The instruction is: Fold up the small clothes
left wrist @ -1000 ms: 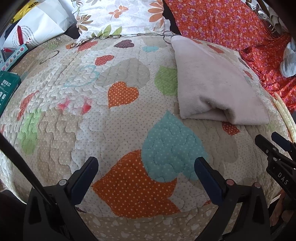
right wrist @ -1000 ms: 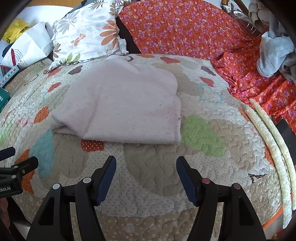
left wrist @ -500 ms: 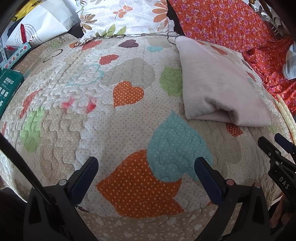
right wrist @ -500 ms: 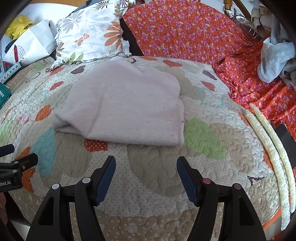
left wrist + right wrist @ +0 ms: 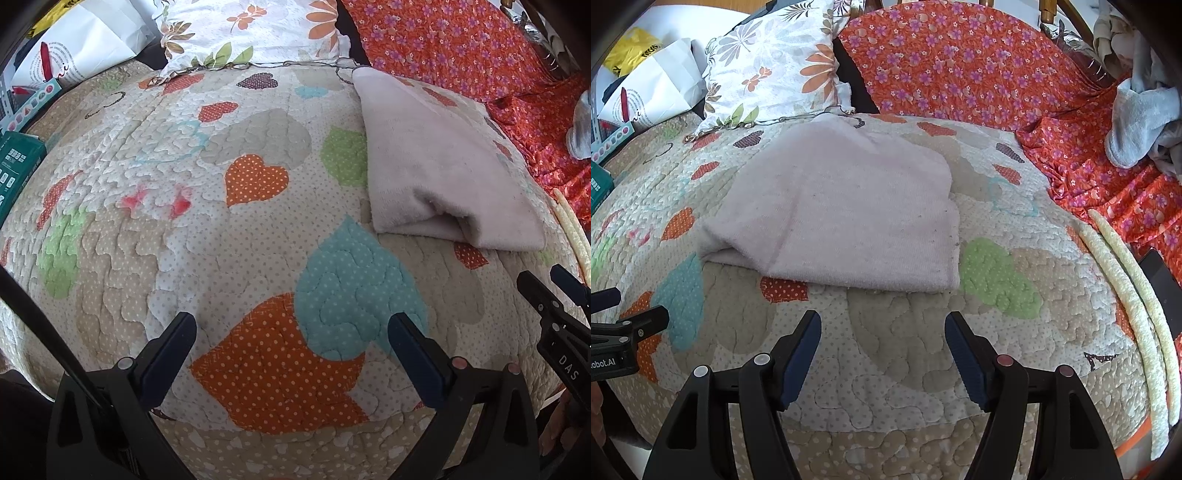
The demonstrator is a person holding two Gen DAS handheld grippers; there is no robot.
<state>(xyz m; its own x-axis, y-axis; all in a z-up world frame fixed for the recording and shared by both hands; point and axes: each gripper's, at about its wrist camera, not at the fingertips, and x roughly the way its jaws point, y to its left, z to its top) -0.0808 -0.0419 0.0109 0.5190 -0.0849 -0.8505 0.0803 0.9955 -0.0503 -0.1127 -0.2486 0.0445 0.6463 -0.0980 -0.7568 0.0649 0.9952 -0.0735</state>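
Note:
A pale pink cloth (image 5: 846,214) lies folded flat on the heart-patterned quilt (image 5: 905,350); the left wrist view has the same cloth (image 5: 439,166) at the upper right. My right gripper (image 5: 882,325) hovers open just short of the cloth's near edge, with nothing between its fingers. Over bare quilt (image 5: 155,229), well to the left of the cloth, my left gripper (image 5: 291,325) stands open and empty. The other gripper's tip shows at the right edge of the left view (image 5: 554,310) and at the left edge of the right view (image 5: 624,325).
A floral pillow (image 5: 775,66) and an orange flowered sheet (image 5: 960,62) lie behind the quilt. Grey clothes (image 5: 1141,118) are heaped at the far right. A white paper bag (image 5: 653,92) and a green box (image 5: 14,166) sit at the left. Two pale foam strips (image 5: 1134,306) line the quilt's right edge.
None of the objects has moved. The views have only drifted slightly, and both grippers stay open above the quilt.

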